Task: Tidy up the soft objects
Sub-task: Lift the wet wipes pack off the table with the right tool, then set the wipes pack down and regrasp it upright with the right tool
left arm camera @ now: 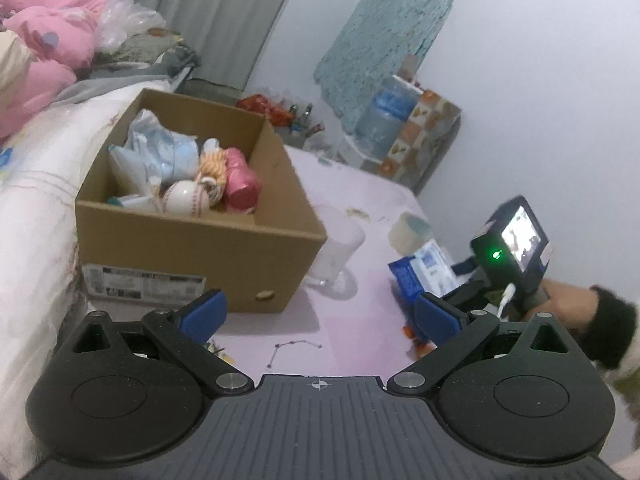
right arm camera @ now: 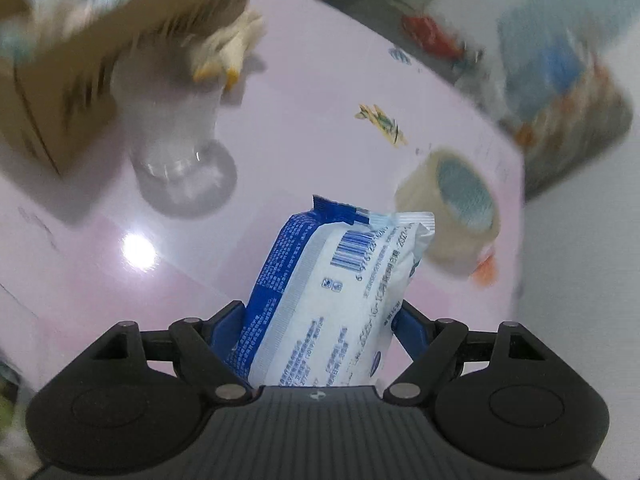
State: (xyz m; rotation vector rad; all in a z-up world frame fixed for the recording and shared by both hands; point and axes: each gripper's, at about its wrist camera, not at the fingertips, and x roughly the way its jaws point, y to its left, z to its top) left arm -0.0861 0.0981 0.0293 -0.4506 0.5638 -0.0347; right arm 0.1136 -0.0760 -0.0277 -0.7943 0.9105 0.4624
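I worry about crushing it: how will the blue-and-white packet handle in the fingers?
The blue-and-white packet looks soft: its film wrap bulges between the right gripper fingers, so it probably gives rather than cracks. The glossy film may be slippery. It seems light for its size.

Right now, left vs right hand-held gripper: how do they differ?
The left hand-held gripper stands wide open with nothing between its pads; the right hand-held gripper is shut on a blue-and-white tissue pack. The left faces the cardboard box; the right looks down on the pink tabletop near a tape roll. Both have blue pads.
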